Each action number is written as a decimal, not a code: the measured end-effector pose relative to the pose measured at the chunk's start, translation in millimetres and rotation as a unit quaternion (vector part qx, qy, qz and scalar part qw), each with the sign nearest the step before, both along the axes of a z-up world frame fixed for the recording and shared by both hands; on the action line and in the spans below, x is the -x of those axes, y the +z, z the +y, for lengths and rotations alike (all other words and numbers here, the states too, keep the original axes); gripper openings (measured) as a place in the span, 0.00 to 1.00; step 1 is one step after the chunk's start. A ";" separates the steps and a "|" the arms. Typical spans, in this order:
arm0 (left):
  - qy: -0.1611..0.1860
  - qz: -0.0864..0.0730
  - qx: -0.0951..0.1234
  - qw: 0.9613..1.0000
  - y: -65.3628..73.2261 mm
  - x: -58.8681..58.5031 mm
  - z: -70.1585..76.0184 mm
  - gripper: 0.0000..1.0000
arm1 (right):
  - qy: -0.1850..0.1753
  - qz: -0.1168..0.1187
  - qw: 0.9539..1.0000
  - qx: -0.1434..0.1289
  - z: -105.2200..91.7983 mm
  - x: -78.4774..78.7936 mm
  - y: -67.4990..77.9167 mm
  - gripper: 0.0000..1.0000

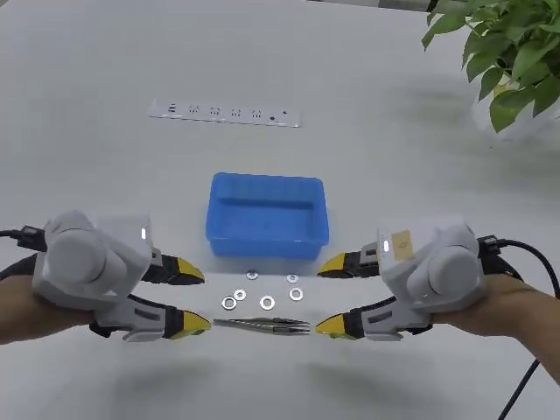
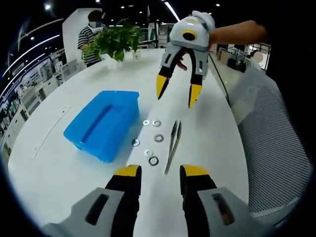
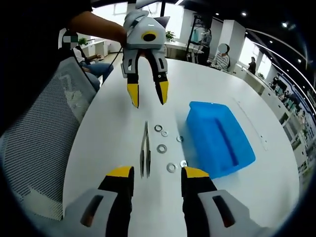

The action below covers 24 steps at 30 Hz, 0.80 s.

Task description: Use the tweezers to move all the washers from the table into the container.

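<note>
The left hand-held gripper and the right face each other, both wide open and empty. The tweezers lie flat on the desk between them, long axis running from one to the other, so neither is clearly nearer. Their joined end seems to point left. Just beyond lie the washers, then the container.

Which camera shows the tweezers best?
The right gripper view: the tweezers lie near, full length, both prongs distinct. The left gripper view shows them nearly as well, slightly angled; the head view shows them small, a thin line.
</note>
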<state>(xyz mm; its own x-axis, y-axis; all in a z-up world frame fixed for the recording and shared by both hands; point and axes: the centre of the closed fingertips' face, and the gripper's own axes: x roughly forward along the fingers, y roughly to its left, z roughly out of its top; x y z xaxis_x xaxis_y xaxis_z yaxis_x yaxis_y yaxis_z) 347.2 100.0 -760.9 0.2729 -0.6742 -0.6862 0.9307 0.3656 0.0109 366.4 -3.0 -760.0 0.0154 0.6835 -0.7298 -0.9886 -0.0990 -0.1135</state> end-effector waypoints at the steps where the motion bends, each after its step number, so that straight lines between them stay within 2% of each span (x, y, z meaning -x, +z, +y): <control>1: -0.001 0.001 -0.002 1.000 -1.5 -0.3 -0.1 0.35 | 0.003 0.000 1.000 0.003 0.9 0.4 -2.0 0.38; 11: -0.021 0.019 -0.024 0.999 -20.8 -0.6 -1.1 0.27 | 0.040 0.004 0.998 0.038 8.0 7.3 -24.5 0.30; 24: -0.055 0.036 -0.042 0.997 -35.1 4.1 -11.6 0.15 | 0.058 0.021 0.997 0.049 21.1 14.3 -39.2 0.20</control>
